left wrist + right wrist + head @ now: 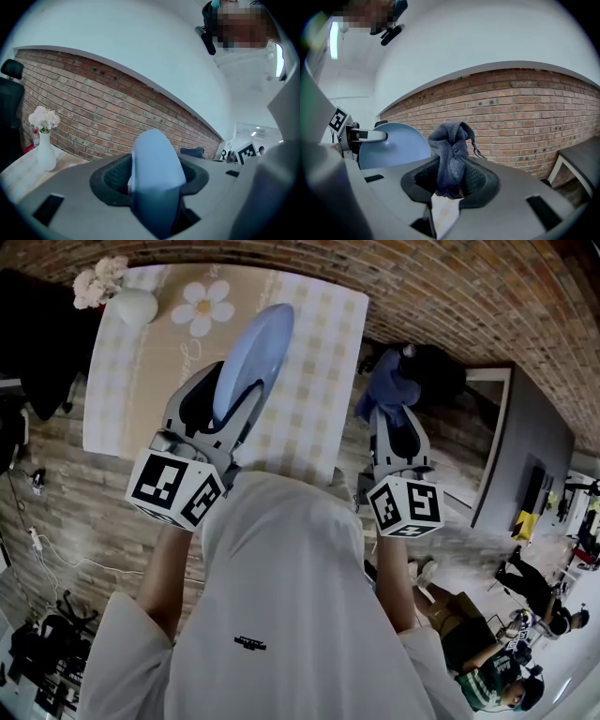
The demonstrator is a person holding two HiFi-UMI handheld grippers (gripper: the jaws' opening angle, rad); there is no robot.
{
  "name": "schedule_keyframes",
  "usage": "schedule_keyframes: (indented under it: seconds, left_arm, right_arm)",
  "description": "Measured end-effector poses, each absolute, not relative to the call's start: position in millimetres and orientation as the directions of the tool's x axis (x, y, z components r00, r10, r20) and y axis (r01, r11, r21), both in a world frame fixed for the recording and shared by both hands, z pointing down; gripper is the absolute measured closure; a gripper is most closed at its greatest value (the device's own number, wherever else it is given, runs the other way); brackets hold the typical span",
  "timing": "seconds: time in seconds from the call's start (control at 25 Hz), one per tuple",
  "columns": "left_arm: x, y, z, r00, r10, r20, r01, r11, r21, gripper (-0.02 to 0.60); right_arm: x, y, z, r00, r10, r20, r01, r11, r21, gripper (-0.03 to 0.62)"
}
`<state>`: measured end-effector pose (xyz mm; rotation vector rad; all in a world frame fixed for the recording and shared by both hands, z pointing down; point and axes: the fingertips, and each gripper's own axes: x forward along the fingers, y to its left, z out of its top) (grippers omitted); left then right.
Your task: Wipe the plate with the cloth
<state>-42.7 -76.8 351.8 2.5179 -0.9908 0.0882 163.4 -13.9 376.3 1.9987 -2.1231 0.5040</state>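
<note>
We see the pale blue plate [251, 357] in the upper centre of the head view. It is standing on edge and lifted off the surface [309, 381], with its rim caught in the left tongs [228, 395]. In the left gripper view the jaws are clenched on the plate's lower edge, and the plate rises between them and fills the middle of the frame. To the right of centre, the right tongs [394, 420] are clamped on a bunched dark blue cloth [382, 390], which pokes up between the jaws just past the surface's right edge. Plate and cloth sit apart. From the right gripper view we see the plate's face at mid-left, beside the cloth. The surface carries a checked cover with a daisy print [203, 306]. At its upper left corner stands a white vase [136, 306] of pale flowers [98, 279]. A brick wall [450, 296] runs behind it.
</note>
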Motion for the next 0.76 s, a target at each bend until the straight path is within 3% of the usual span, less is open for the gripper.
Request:
schedule_keyframes:
  seconds: [0.76]
  left_arm:
    - [-34.7, -72.0, 352.8, 0.756, -0.619, 0.215, -0.646, -0.651, 0.398, 0.339]
  right_arm:
    - [168.8, -4.5, 379.5, -0.067, -0.926, 0.372, -0.992, 0.023, -0.121, 0.474]
